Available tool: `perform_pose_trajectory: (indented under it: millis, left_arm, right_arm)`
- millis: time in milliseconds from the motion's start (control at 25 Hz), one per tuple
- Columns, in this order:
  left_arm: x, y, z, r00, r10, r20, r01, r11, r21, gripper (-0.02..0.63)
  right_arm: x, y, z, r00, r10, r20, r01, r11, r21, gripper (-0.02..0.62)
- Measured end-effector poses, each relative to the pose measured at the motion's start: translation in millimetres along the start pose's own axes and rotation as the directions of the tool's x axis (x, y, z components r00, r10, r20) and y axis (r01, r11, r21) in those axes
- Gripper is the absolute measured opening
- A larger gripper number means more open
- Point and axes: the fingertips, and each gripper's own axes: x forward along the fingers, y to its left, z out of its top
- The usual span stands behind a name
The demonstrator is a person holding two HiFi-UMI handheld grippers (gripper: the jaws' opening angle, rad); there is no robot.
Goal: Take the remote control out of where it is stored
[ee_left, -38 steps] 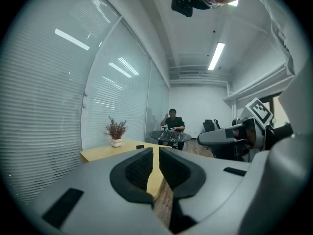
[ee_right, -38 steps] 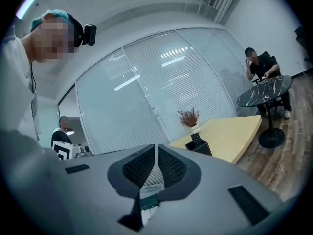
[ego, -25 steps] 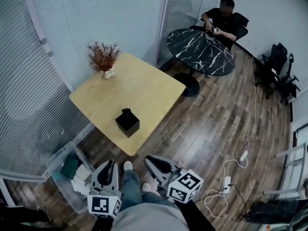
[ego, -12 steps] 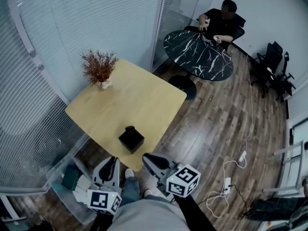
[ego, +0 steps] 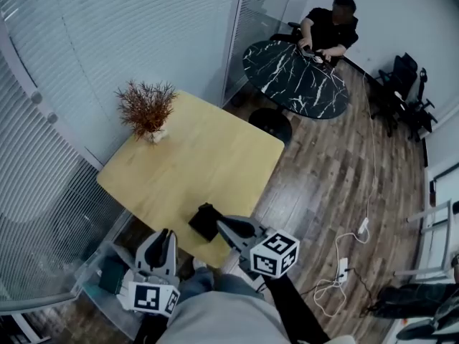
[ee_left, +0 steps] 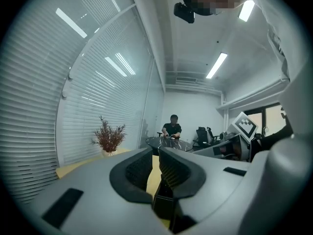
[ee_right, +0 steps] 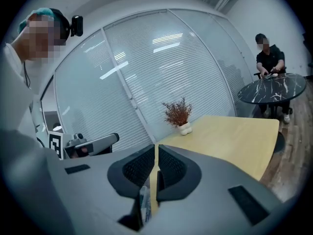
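At near edge of wooden table (ego: 215, 142): black box (ego: 204, 222), remote control unseen, presumably stored inside | my right gripper (ego: 224, 225) clenched empty, just beside box for reach | my left gripper (ego: 166, 236) clenched empty, held back.

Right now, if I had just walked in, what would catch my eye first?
Probably the wooden table in the middle, with a reddish dried plant at its far left corner and a small black box close to its near edge. The left gripper and right gripper hover at that edge, the right one by the box. Further back, a person sits at a round marble table.
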Motion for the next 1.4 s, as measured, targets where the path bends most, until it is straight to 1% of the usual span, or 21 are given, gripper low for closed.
perform_pose_trajectory:
  millis: [120,320,560,680,880,1160,1400]
  left_arm:
    - [6.0,9.0,-4.5,1.0,0.007,-0.021,-0.007,1.0,-0.009,0.048]
    - [12.3,11.0,-11.7,0.999,0.013,-0.048,-0.014,1.0,-0.023,0.048]
    - [17.3,8.9,-13.5,0.997,0.055,-0.058,-0.057,0.997,-0.042,0.048]
    - [18.2,9.6,-12.8,0.995,0.083,-0.059,-0.085,0.995,-0.049,0.048]
    - [19.9,9.0,-13.2,0.991,0.118,-0.06,-0.121,0.992,-0.043,0.048]
    - [20.7,11.7,-13.2,0.985,0.16,-0.058,-0.163,0.986,-0.035,0.048]
    - [18.5,16.5,-12.3,0.981,0.188,-0.058,-0.19,0.981,-0.032,0.048]
  right_arm:
    - [6.0,-5.7,0.8,1.0,0.008,-0.008,-0.008,1.0,-0.018,0.006]
    - [9.8,-19.7,7.0,1.0,0.019,0.0,-0.019,0.999,-0.033,0.007]
    - [12.5,-28.8,13.8,0.996,0.077,-0.038,-0.079,0.995,-0.061,0.014]
    - [19.7,-32.5,13.3,0.991,0.11,-0.075,-0.115,0.991,-0.074,0.063]
    - [31.9,-43.5,6.4,0.982,0.127,-0.143,-0.145,0.983,-0.117,0.097]
    - [47.4,-52.0,-9.6,0.96,0.154,-0.233,-0.191,0.971,-0.144,0.109]
    - [57.4,-52.1,-22.2,0.934,0.184,-0.305,-0.238,0.96,-0.15,0.109]
